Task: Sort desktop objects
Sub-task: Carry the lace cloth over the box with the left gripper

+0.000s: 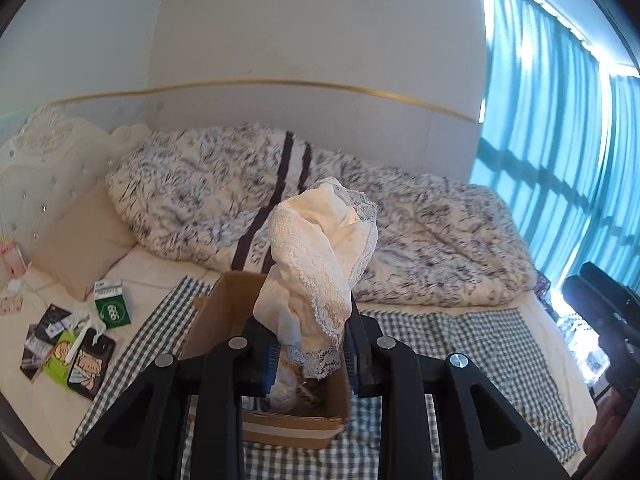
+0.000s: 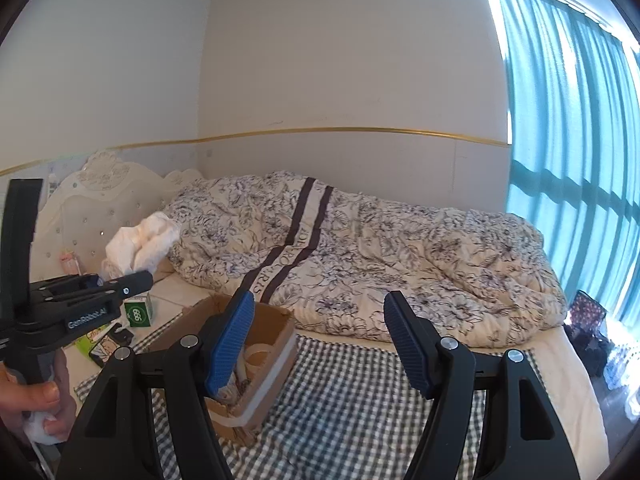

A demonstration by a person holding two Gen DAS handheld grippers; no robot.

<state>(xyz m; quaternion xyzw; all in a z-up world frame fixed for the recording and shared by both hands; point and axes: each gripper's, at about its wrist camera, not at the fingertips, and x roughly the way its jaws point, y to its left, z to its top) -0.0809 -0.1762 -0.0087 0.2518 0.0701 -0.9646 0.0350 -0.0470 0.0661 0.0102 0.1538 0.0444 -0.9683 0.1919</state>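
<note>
**Lace cloth in your left tongs, sorting only partly done**

You are gripping a cream lace-trimmed cloth (image 1: pixel 320 256) with your left tongs (image 1: pixel 310 356); the blue pads (image 1: pixel 269 368) are pinching its lower folds, and the rest is bunching up and standing above the jaws. Directly beneath and just beyond those tongs, the cardboard box (image 1: pixel 216 312) is sitting open on the checked cloth (image 1: pixel 460 344), so you are holding the piece over or just short of the box mouth. Your right tongs (image 2: pixel 320 344) are standing wide with nothing between the pads, and the same box (image 2: pixel 276 328) is lying just past the left pad.

As for progress: the box is already holding some things, among them rings that look like tape rolls (image 2: pixel 260 354) and some pale material, though what else is inside is too hidden to tell. To the left of your left tongs, well apart from the box, a green carton (image 1: pixel 114 306) and a scatter of small packets and cards (image 1: pixel 68 348) are still lying loose on the bed, so a fair share of the sorting seems to be waiting.

The cloth is looking soft and limp, with openwork lace edging along its borders and a plain satin-like middle; it is draping in loose folds, likely to snag or trail.
</note>
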